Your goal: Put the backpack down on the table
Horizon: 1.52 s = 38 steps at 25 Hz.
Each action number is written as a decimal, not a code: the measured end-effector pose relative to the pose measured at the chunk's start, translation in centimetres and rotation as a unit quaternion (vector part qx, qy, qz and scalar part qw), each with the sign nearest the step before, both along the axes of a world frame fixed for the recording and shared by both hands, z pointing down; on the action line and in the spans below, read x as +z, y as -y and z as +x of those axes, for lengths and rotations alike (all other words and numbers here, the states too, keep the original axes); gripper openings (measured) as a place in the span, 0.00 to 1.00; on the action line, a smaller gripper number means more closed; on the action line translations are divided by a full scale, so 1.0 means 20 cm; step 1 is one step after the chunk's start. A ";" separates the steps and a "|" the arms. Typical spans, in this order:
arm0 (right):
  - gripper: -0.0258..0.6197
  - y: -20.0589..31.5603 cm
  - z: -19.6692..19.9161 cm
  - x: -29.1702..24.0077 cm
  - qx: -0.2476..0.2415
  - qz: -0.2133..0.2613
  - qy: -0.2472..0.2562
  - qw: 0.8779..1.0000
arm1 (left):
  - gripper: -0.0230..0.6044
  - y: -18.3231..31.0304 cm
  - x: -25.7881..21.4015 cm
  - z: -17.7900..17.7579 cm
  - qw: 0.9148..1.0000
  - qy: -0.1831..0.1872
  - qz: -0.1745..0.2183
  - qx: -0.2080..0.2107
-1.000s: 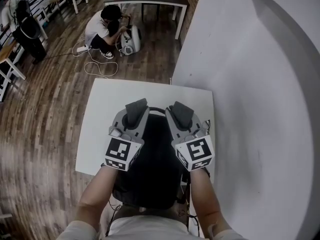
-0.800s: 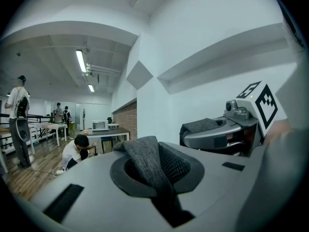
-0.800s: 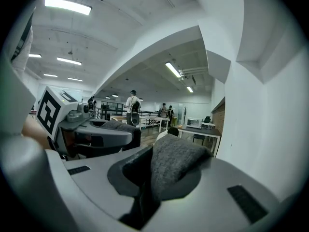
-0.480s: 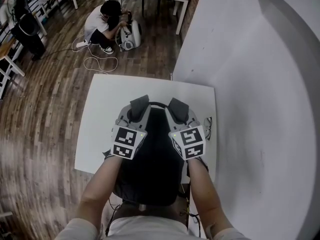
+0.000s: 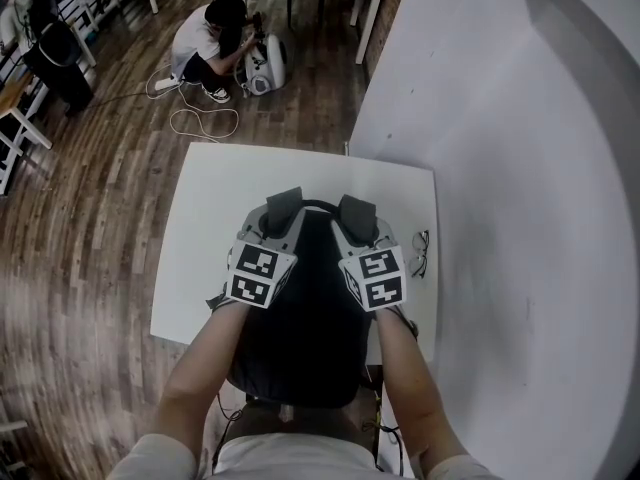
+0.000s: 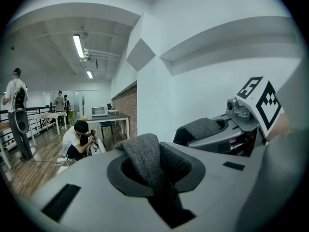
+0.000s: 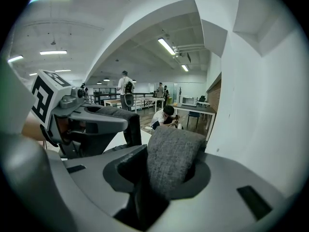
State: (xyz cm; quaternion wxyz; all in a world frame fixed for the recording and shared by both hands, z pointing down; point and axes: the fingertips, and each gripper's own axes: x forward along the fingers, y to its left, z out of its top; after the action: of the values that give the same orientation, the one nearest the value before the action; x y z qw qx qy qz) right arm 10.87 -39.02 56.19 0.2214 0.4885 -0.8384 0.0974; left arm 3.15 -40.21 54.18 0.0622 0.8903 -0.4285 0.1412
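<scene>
- white wall (image 5: 500,218) fills the right side, right up against the bench
- wood floor (image 5: 90,218) left and behind
- white bench (image 5: 205,228), square top
- black backpack (image 5: 310,328) lies flat on the bench, top end near the bench middle, bottom end hanging over the near edge toward the wearer
- left tongs (image 5: 280,218) at the pack's top left, clenched on the left strap (image 6: 145,156), grey padded webbing pinched in the slot
- right tongs (image 5: 355,220) at the top right, jaws have just been opening; right strap (image 7: 171,158) sits between them, dark gap on one side, grip released
- crouching person (image 5: 205,43) on the floor far back, well apart from the bench
- loose cable (image 5: 200,123) on the floor near that person
- glasses (image 5: 420,253) on the bench, just beside the right tongs, near the wall edge
</scene>
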 end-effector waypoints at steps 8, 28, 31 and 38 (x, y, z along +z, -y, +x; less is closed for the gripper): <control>0.36 -0.03 0.04 0.09 0.006 -0.037 0.004 0.999 | 0.20 -0.03 0.01 0.00 1.000 -0.005 -0.020 0.002; 0.43 -0.39 0.13 0.17 0.040 -0.076 -0.024 0.996 | 0.61 -0.35 0.09 -0.06 0.996 0.019 -0.081 0.043; 0.44 -0.44 0.13 0.18 0.053 -0.074 -0.028 0.995 | 0.63 -0.38 0.10 -0.09 0.996 0.020 -0.082 0.034; 0.45 -0.51 0.18 0.26 0.080 -0.092 -0.029 0.992 | 0.66 -0.43 0.12 -0.12 0.996 0.026 -0.080 0.028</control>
State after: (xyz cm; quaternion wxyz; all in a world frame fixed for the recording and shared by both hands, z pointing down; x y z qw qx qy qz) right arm 14.40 -28.80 61.30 0.2810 0.5340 -0.7774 0.1777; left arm 0.80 -31.69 56.57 0.1183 0.8900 -0.3925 0.1994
